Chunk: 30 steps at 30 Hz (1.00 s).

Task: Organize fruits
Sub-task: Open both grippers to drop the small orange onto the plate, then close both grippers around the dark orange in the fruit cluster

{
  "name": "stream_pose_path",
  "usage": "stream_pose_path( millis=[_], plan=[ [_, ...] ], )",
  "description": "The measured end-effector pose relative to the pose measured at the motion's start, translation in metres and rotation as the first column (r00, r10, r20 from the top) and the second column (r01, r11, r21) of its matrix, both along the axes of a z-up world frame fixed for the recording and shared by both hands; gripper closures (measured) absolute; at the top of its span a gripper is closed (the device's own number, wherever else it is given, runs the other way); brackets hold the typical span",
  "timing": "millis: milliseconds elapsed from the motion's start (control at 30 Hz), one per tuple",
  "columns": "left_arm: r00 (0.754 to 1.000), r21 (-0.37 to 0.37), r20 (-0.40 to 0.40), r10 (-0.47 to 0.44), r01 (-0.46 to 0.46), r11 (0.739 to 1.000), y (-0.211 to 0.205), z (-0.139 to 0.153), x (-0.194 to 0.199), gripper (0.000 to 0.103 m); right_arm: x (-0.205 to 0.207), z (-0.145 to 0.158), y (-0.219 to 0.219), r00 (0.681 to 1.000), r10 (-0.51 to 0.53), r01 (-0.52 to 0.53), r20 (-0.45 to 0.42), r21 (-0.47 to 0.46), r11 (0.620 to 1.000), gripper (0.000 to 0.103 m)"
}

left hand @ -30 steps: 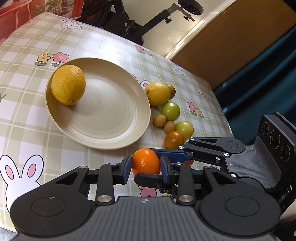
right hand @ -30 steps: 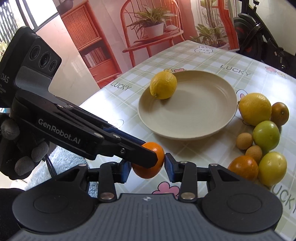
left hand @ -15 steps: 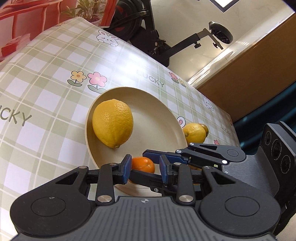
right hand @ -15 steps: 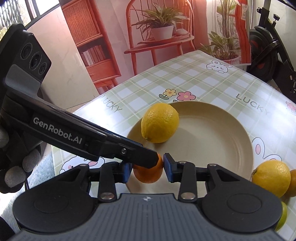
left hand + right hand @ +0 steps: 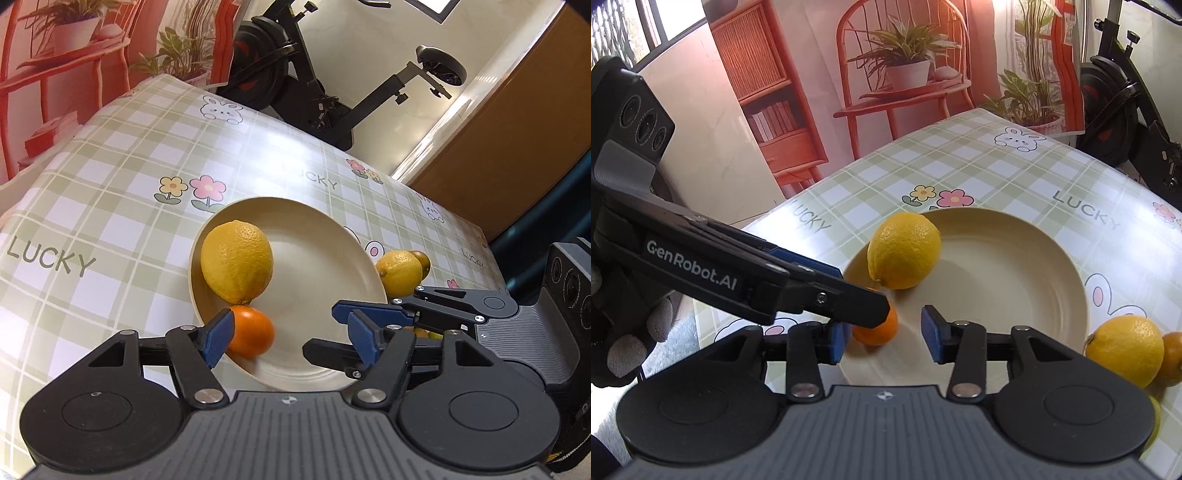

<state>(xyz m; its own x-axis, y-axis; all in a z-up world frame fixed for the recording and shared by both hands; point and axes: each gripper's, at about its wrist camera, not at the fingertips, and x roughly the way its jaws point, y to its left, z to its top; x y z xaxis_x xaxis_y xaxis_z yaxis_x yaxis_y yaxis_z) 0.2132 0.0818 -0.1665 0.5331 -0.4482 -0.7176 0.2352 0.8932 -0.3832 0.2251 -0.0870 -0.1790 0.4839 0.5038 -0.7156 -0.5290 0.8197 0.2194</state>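
A small orange [image 5: 253, 332] [image 5: 877, 328] rests on the near part of the beige plate [image 5: 317, 254] [image 5: 1015, 273], just in front of a large lemon [image 5: 236, 266] [image 5: 905, 249]. My left gripper [image 5: 291, 339] hangs over the plate's near rim with its jaws opening. The orange lies beside its left pad, well clear of the right pad. My right gripper [image 5: 884, 339] has its jaws opening too, and the orange sits by its left pad, loose. The two tools cross: the right gripper's fingers [image 5: 373, 314] reach in from the right, and the left gripper's finger [image 5: 849, 299] partly covers the orange.
A second lemon [image 5: 399, 273] [image 5: 1123, 350] and a small brownish-orange fruit [image 5: 423, 260] [image 5: 1172, 354] lie on the checked tablecloth [image 5: 110, 206] right of the plate. An exercise bike [image 5: 295, 74] stands beyond the table's far edge. A gloved hand [image 5: 635, 339] holds the left tool.
Both grippers brought the orange, pinched between them, from the table near the fruit pile onto the plate. Their jaws have now spread and the orange lies free beside the lemon.
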Motion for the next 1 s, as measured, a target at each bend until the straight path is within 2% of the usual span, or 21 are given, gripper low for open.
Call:
stream_pose_path(
  millis=[133, 267, 367, 500, 633, 867, 1000],
  plan=[
    [0.994, 0.095, 0.107, 0.003, -0.013, 0.995, -0.022, 0.018, -0.013, 0.029, -0.019, 0.011, -0.029, 0.998, -0.056, 0.055, 0.03, 0.017, 0.998, 0.059],
    [0.972, 0.159, 0.231, 0.033, -0.071, 0.985, -0.048, 0.034, -0.022, 0.029, -0.043, 0.023, -0.062, 0.989, -0.128, 0.128, 0.078, 0.002, 0.992, 0.056],
    [0.965, 0.187, 0.261, 0.037, -0.088, 0.978, -0.07, 0.041, -0.022, 0.029, -0.06, 0.03, -0.087, 0.975, -0.192, 0.194, 0.115, -0.009, 0.981, 0.051],
    [0.964, 0.171, 0.266, 0.015, -0.062, 0.983, -0.093, 0.04, -0.025, 0.029, -0.084, 0.039, -0.124, 0.943, -0.298, 0.302, 0.147, -0.008, 0.953, 0.051],
    [0.973, 0.135, 0.227, -0.025, -0.006, 0.991, -0.103, 0.025, -0.032, 0.029, -0.104, 0.039, -0.149, 0.923, -0.352, 0.359, 0.155, -0.019, 0.933, 0.051],
    [0.982, 0.128, 0.172, -0.081, 0.059, 0.99, -0.108, 0.003, -0.035, 0.031, -0.125, 0.021, -0.162, 0.917, -0.387, 0.389, 0.094, 0.002, 0.921, 0.055],
    [0.983, 0.133, 0.145, -0.109, 0.09, 0.987, -0.113, -0.004, -0.037, 0.03, -0.129, 0.017, -0.159, 0.928, -0.366, 0.366, 0.07, 0.014, 0.931, 0.057]
  ],
)
